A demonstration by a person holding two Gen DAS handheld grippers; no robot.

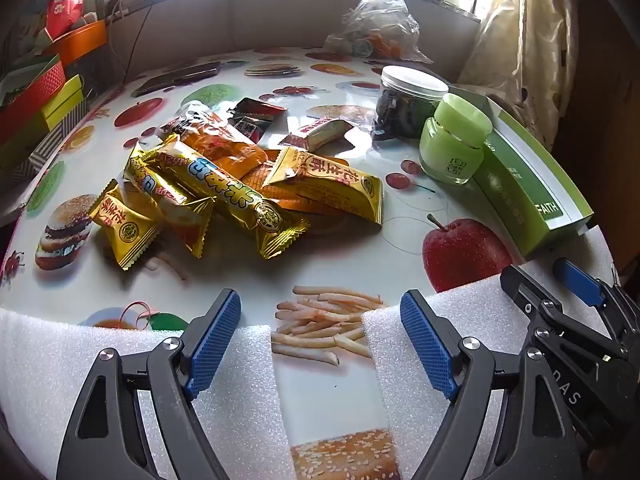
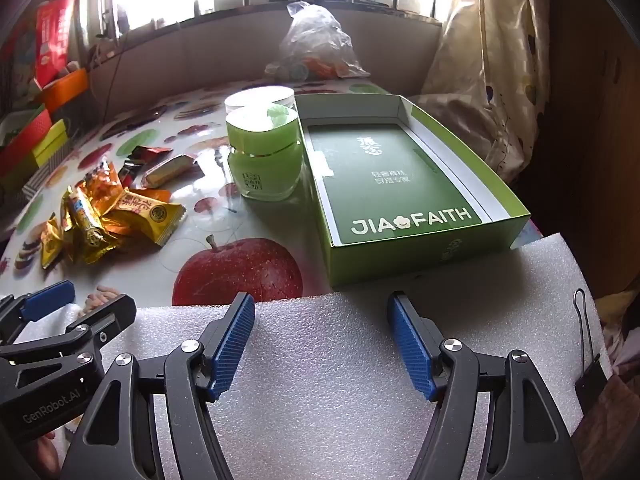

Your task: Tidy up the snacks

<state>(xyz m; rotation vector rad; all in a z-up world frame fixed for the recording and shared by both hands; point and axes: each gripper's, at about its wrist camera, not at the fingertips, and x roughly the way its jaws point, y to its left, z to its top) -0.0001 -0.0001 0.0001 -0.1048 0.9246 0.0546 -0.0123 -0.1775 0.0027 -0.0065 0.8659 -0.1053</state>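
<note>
Green box [image 2: 404, 184] lying open, holding only a printed insert. Snack packets [image 1: 224, 188] heaped on fruit-print desk [image 1: 352, 248]. Left claw [image 1: 320, 344], right claw [image 2: 320, 344] both spread, unladen.

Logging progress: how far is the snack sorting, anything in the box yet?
Nothing looks done. The green box holds only its printed insert, no snacks. In hand: nothing; the left gripper and right gripper are both open over the foam at the table edge. Left: the whole pile of snacks lies loose on the table, plus single packets behind it. A green jar stands beside the box.
</note>
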